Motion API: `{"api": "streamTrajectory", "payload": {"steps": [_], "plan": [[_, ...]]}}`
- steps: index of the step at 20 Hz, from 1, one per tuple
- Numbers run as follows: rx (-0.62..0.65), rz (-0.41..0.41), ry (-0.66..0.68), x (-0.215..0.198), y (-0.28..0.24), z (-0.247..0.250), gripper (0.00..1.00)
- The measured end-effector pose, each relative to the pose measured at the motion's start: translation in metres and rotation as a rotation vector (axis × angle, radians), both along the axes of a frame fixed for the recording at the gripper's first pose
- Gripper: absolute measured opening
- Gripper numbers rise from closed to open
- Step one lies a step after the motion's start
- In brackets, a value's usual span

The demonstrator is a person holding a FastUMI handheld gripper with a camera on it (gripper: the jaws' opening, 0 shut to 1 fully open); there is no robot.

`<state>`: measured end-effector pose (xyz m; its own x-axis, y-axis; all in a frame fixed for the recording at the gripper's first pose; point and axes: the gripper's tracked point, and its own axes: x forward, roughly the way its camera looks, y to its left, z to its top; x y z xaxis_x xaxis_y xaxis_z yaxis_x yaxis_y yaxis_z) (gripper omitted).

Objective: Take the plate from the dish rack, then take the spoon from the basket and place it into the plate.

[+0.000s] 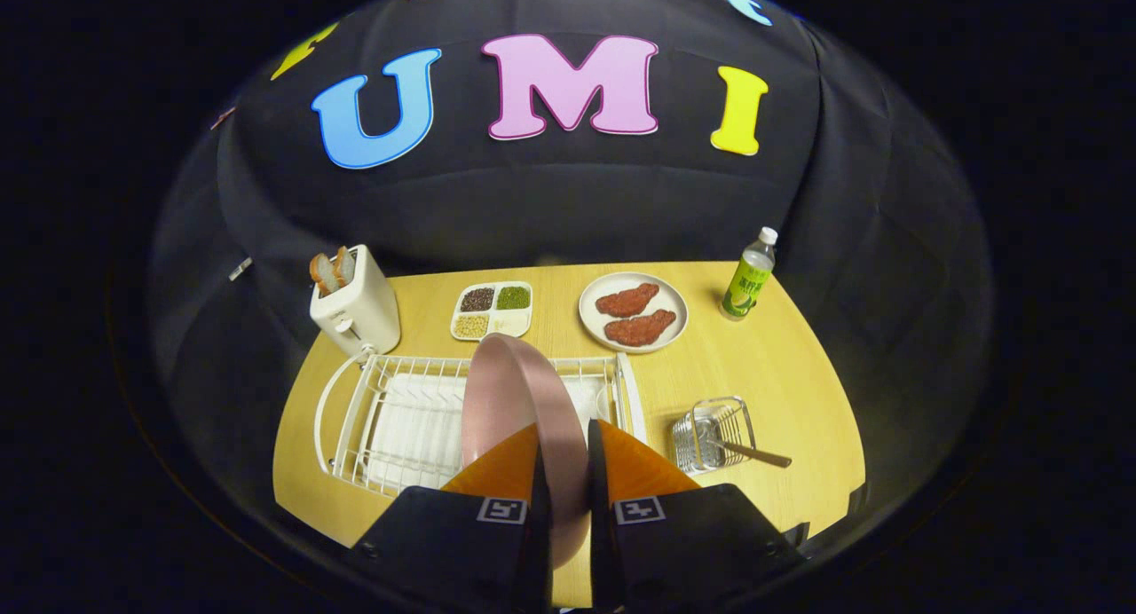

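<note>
the gripper (564, 472) is clamped on the pink plate's (510, 392) edge, holding it upright over the dish rack (399, 419); spoon (754, 454) waits in its basket (710, 432).

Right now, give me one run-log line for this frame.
phase: plate pickup | gripper: shut on pink plate | plate: on edge above dish rack | spoon: in basket, handle sticking out | next: set plate on table
</note>
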<state>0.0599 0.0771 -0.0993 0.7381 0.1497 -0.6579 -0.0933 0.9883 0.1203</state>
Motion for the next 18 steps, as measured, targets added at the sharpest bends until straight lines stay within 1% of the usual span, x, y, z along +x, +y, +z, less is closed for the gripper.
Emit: {"api": "streamTrajectory", "payload": {"steps": [3, 6, 10, 15, 18], "plan": [[0.096, 0.014, 0.063, -0.046, -0.007, -0.018, 0.21], [0.192, 0.067, 0.129, -0.092, -0.004, -0.043, 0.21], [0.306, 0.079, 0.231, -0.14, -0.004, -0.087, 0.21], [0.361, 0.089, 0.316, -0.156, -0.014, -0.156, 0.21], [0.402, 0.088, 0.346, -0.145, -0.021, -0.183, 0.21]]}}
